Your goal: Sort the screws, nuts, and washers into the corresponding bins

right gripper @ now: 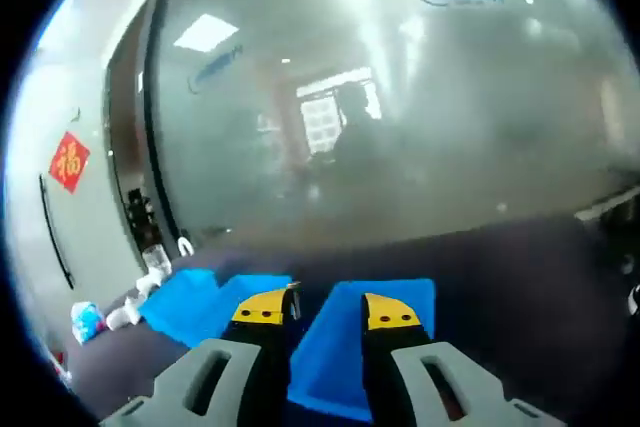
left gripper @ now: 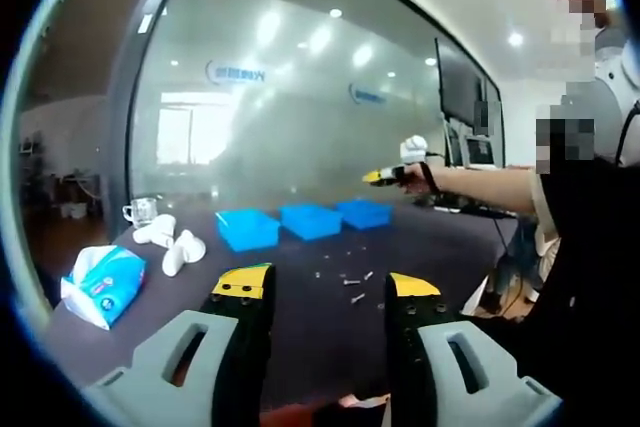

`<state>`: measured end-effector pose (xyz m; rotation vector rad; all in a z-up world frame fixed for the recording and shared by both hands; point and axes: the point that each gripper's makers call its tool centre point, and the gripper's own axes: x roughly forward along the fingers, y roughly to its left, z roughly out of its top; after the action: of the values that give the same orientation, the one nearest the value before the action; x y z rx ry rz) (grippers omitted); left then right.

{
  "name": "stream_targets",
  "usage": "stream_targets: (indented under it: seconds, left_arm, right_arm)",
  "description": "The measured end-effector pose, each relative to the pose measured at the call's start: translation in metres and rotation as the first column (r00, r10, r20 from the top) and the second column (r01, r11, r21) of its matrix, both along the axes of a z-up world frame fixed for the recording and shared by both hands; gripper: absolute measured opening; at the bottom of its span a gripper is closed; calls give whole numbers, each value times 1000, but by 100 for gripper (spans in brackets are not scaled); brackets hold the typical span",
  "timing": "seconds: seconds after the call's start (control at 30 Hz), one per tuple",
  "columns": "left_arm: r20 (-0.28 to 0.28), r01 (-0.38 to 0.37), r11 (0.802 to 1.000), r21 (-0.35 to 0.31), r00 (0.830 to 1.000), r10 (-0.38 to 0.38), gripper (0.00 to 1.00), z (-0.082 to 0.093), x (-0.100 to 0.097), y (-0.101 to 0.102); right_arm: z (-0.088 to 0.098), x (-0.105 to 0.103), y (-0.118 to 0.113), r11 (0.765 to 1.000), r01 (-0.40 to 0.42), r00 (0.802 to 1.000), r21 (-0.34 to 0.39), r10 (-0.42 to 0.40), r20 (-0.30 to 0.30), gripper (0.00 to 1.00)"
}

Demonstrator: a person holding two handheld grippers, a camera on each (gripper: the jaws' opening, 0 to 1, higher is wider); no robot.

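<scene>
Three blue bins (left gripper: pixel 247 228), (left gripper: pixel 311 220), (left gripper: pixel 364 213) stand in a row at the far side of a dark table (left gripper: pixel 300 317). Small screws, nuts and washers (left gripper: pixel 352 282) lie scattered in front of the bins. My left gripper (left gripper: pixel 328 285) hovers low over the near table, jaws wide apart and empty. A person's outstretched arm holds my right gripper (left gripper: pixel 385 176) above the rightmost bin. In the right gripper view, that gripper (right gripper: pixel 326 310) stands open above a blue bin (right gripper: pixel 345 357), with a narrower gap. Another bin (right gripper: pixel 195 307) lies to its left.
A blue tissue pack (left gripper: pixel 103 282), white rounded objects (left gripper: pixel 172 243) and a glass mug (left gripper: pixel 143 210) sit at the table's left end. A frosted glass wall (left gripper: pixel 300 117) runs behind the table. The person's body (left gripper: pixel 585 277) stands at the right, with a dark monitor (left gripper: pixel 460 87) beyond.
</scene>
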<state>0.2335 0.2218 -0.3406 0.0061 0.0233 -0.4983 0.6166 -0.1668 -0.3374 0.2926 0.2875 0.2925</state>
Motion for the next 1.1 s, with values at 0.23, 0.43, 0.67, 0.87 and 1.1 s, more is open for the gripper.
stream_targets:
  seconds: [0.23,0.43,0.67,0.87,1.1]
  left_arm:
    - [0,-3,1000,-6,1000,3,38,0,1,1]
    - [-3,0,1000,-7,1000,0,38,-1,1,1]
    - [-1,0,1000,-7,1000,0,38,0,1,1]
    - [-2,-3,1000,-8,1000,3,38,0,1,2]
    - [-3,1,1000,-11,1000,-1,38,0,2,1]
  right_arm:
    - [23,5,-10,932,65,971,-356,22,236,23]
    - [39,-3,4,842,87,922,-532,135,364,24]
    - [37,-10,20,754,88,897,-651,225,382,25]
    - [39,-17,28,609,140,861,-781,314,399,27]
    - [36,-24,38,486,179,830,-856,392,396,30]
